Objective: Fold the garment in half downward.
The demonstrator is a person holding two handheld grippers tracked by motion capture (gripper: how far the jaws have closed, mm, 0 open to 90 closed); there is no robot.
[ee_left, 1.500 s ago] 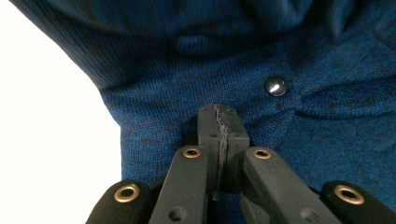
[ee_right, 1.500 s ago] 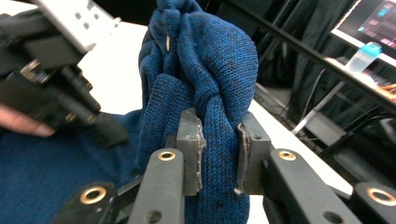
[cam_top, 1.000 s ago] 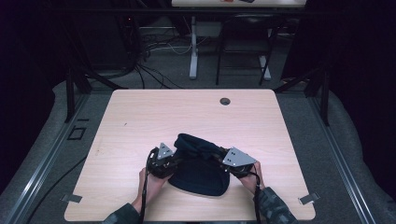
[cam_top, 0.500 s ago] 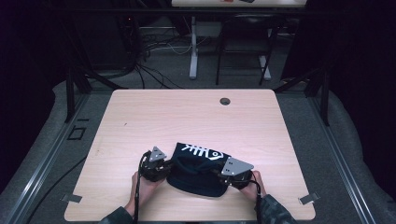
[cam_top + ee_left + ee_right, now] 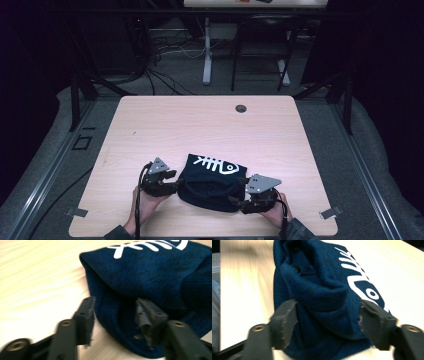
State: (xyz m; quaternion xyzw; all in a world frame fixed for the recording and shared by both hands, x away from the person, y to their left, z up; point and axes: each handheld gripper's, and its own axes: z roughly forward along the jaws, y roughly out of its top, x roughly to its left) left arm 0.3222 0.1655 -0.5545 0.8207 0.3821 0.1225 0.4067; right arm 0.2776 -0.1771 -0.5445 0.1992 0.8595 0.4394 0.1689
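A dark blue knitted garment (image 5: pixel 212 182) with a white fish-bone print lies folded near the front of the wooden table (image 5: pixel 200 125). My left gripper (image 5: pixel 177 186) is at its left edge. In the left gripper view its jaws have just been opening and stand apart (image 5: pixel 116 312), with the garment's (image 5: pixel 155 272) folded rim lying loose between them. My right gripper (image 5: pixel 236 200) is at the garment's front right. Its jaws have also just been opening and stand wide (image 5: pixel 328 315) around a fold of the garment (image 5: pixel 319 285), not pinching it.
A round cable hole (image 5: pixel 241 108) sits near the table's far edge. Tape marks (image 5: pixel 76 212) lie on the floor by the front corners. Behind the table are another table's legs (image 5: pixel 207 55) and floor cables (image 5: pixel 150 75).
The garment has been folded over toward the front, so the fish print now faces up. Both grippers came nearer the front edge, and their jaws have opened off the fabric.
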